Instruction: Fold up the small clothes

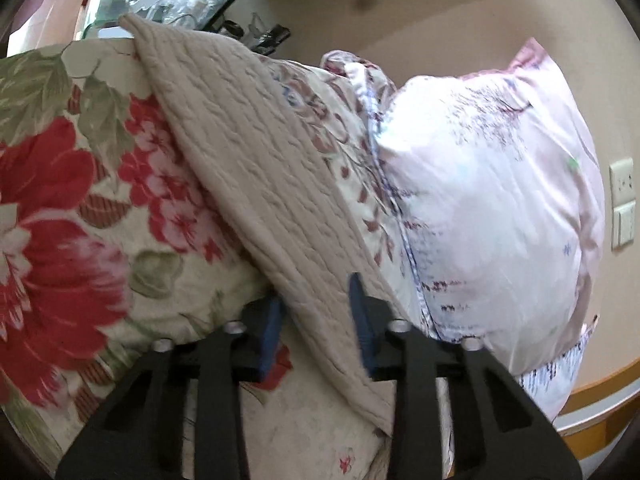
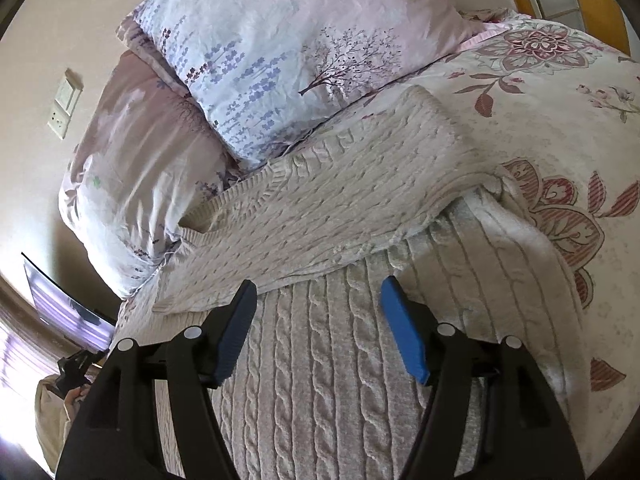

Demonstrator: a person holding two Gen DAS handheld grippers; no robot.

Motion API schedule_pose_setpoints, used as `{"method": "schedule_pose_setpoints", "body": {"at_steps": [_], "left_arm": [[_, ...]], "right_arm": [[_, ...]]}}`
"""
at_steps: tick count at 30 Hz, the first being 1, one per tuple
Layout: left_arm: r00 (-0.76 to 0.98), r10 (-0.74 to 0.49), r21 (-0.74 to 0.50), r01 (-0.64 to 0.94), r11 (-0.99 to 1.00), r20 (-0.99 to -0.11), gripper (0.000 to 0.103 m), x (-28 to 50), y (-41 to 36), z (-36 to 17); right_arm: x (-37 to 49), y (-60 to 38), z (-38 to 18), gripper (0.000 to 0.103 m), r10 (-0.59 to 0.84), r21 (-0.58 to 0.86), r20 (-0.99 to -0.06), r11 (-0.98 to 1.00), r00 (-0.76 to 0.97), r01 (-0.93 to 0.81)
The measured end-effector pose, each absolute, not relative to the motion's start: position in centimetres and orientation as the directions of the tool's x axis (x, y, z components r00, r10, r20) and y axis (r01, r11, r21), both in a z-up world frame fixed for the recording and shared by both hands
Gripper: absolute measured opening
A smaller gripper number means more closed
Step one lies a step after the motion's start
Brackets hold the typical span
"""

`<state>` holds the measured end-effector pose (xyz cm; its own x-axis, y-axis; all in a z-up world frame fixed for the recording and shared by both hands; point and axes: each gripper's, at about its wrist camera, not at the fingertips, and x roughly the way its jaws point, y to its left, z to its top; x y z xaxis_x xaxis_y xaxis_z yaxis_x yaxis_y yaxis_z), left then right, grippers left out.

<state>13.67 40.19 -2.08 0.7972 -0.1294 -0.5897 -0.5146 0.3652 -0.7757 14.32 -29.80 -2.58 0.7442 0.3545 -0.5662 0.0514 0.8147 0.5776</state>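
A cream cable-knit pattern is shown by the sweater (image 2: 320, 360); red flowers are printed on the bedspread (image 1: 60, 200); lilac trees are borne by the pillow (image 2: 288, 40).

Open right claw (image 2: 316, 330) over cable-knit sweater (image 2: 320, 360), pillows (image 2: 280, 40) behind

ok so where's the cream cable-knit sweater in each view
Left wrist view: the cream cable-knit sweater hangs as a diagonal band from upper left down to between the left tool's fingers.
Right wrist view: it fills the centre and bottom, one part folded over, beneath the open right tool.
Shared landmark: the pale pink tree-print pillow.
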Motion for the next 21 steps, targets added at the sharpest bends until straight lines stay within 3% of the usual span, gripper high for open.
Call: {"method": "schedule_pose_setpoints", "body": {"at_steps": [1, 6, 14, 21], "left_arm": [[0.795, -0.135, -0.776, -0.516, 0.362, -0.591, 0.007, 13.7, 40.2, -2.2], [0.828, -0.141, -0.797, -0.454, 0.398, -0.542, 0.006, 14.1, 39.2, -0.2], [0.872, -0.331, -0.847, -0.157, 0.508, -0.361, 0.006, 17.8, 30.4, 7.3], [0.785, -0.501, -0.809, -0.001, 0.588, -0.365, 0.005, 21.5, 17.8, 8.3]], "right_arm": [[14.3, -29.8, -2.6, 0.067, 0.357, 0.579, -0.565, 0.813, 0.744, 0.05], [14.4, -29.7, -2.6, 0.067, 0.36, 0.578, -0.565, 0.815, 0.743, 0.045], [14.3, -29.7, -2.7, 0.067, 0.363, 0.586, -0.558, 0.809, 0.747, 0.045], [13.9, -30.1, -2.7, 0.067, 0.357, 0.604, -0.542, 0.795, 0.761, 0.058]]}}
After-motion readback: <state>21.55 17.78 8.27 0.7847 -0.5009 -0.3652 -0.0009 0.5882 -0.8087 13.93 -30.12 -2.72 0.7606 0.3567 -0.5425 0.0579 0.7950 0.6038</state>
